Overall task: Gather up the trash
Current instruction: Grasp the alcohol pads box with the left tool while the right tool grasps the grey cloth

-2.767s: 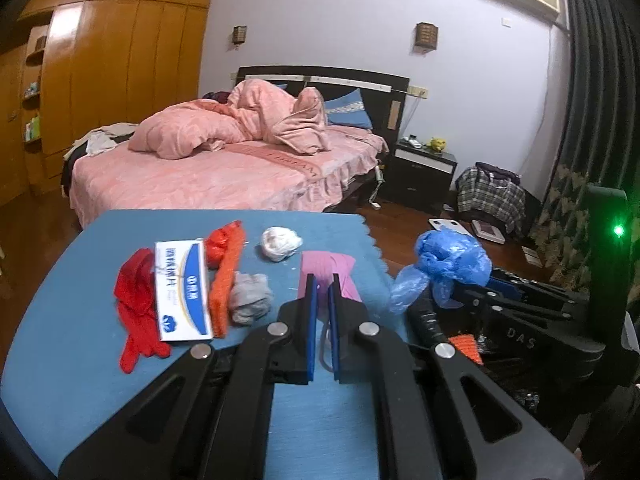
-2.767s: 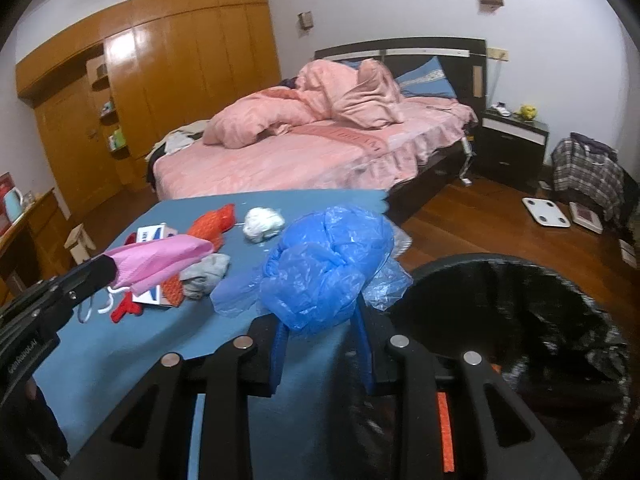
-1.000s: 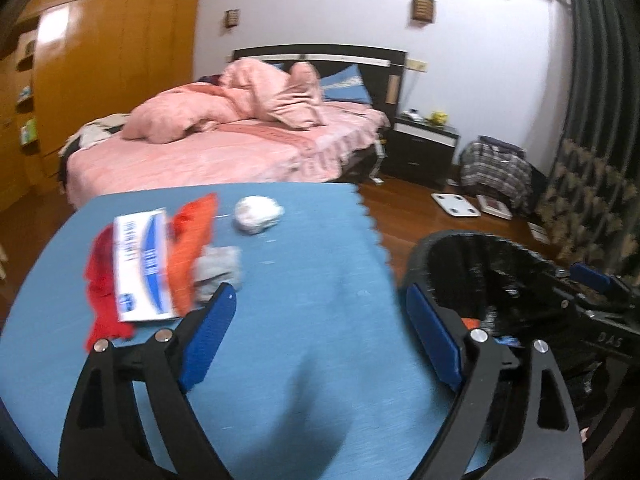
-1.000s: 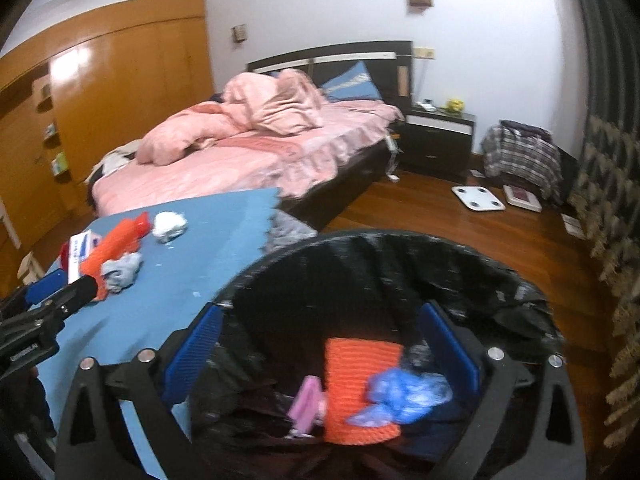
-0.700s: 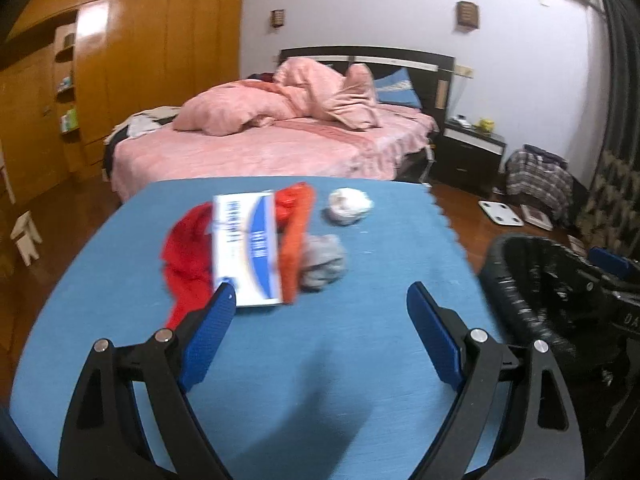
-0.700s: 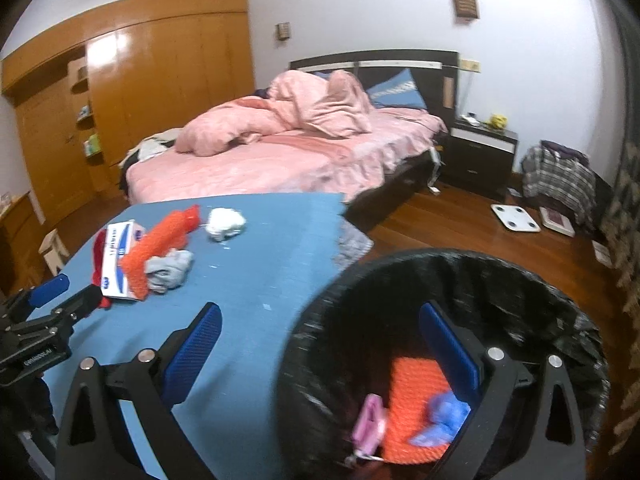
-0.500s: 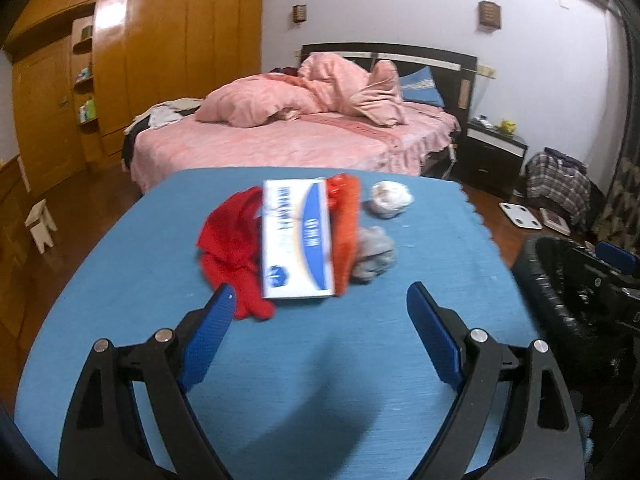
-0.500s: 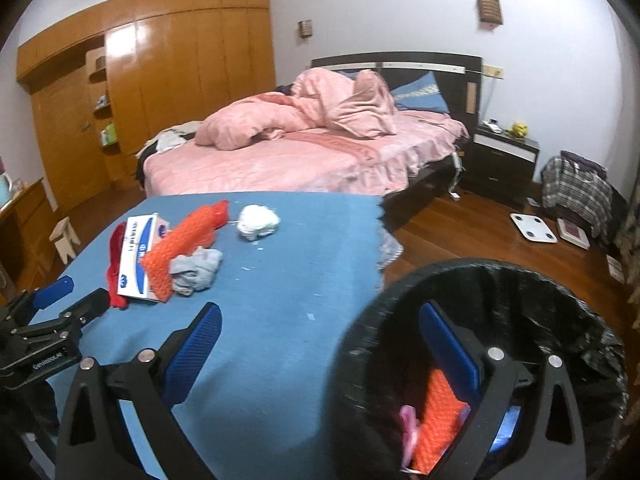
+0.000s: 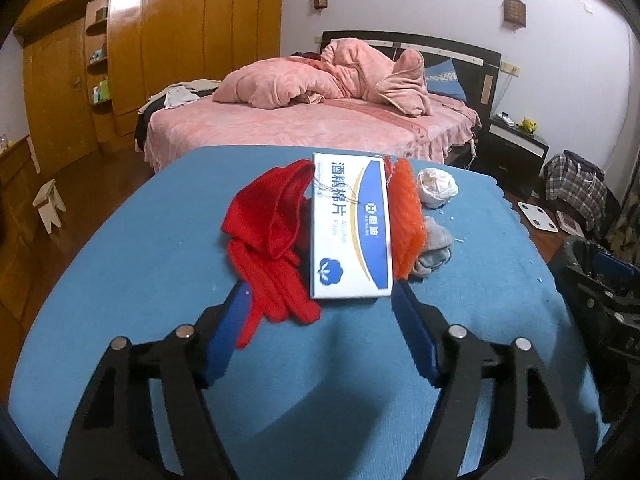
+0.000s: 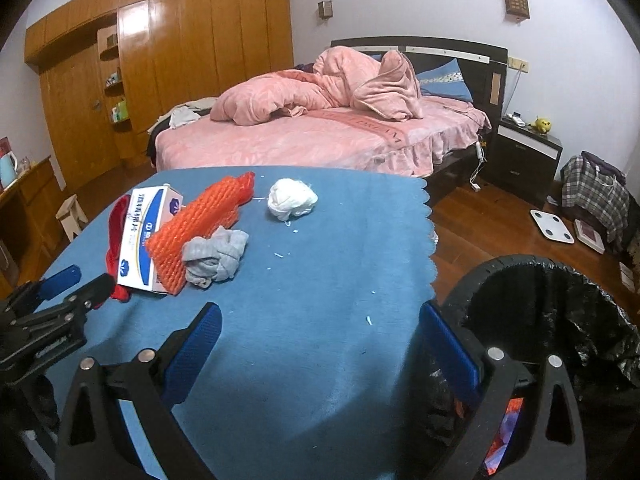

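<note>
On the blue table lie a white-and-blue box, a red cloth, an orange foam net, a grey rag and a white crumpled wad. My left gripper is open just in front of the box's near end. My right gripper is open and empty over the table's right part, beside the black-lined trash bin. The same pile shows in the right wrist view: box, net, rag, wad.
A pink bed stands behind the table, a dark nightstand to its right. A wooden wardrobe fills the left wall. A white scale and a checked bag are on the wooden floor.
Both grippers dropped their trash into the bin and opened. They then swung left from the bin to the table; my left gripper has closed in on the box.
</note>
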The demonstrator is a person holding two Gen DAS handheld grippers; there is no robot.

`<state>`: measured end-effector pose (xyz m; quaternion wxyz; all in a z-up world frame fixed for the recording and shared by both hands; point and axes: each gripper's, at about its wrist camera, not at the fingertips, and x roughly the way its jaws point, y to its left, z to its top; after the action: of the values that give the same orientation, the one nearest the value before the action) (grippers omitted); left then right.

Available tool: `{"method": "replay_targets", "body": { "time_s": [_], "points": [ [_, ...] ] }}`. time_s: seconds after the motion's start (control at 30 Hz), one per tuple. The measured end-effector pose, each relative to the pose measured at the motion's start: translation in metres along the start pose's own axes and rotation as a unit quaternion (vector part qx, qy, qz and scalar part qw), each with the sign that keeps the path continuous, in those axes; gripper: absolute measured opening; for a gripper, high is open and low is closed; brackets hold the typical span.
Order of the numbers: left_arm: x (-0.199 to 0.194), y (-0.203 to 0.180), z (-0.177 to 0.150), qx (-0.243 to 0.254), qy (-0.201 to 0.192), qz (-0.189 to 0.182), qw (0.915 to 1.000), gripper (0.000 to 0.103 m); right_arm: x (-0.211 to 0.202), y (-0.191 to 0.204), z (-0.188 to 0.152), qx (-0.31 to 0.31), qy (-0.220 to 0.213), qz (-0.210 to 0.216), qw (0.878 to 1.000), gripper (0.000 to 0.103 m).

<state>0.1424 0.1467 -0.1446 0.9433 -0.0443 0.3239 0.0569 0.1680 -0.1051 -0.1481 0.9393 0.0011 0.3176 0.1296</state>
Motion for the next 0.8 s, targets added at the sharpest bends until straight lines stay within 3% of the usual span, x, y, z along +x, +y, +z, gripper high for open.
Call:
{"method": "replay_targets", "body": {
  "time_s": [0.23,0.6,0.67,0.8],
  "points": [
    [0.019,-0.014,0.011,0.002,0.005,-0.004,1.0000,0.070,0.004,-0.006,0.000,0.005,0.004,-0.004,1.000,0.097],
    [0.054,-0.024,0.015,0.002,0.065,0.006,0.9979,0.070,0.005,-0.010,0.003,0.007,0.000,-0.001,1.000,0.097],
    [0.062,-0.024,0.014,0.001,0.084,0.005,0.9964,0.059,0.005,-0.010,0.003,0.008,0.002,-0.001,1.000,0.097],
    [0.062,-0.020,0.012,-0.004,0.088,0.000,0.9961,0.054,0.006,-0.010,0.003,0.006,0.005,-0.002,1.000,0.097]
  ]
}}
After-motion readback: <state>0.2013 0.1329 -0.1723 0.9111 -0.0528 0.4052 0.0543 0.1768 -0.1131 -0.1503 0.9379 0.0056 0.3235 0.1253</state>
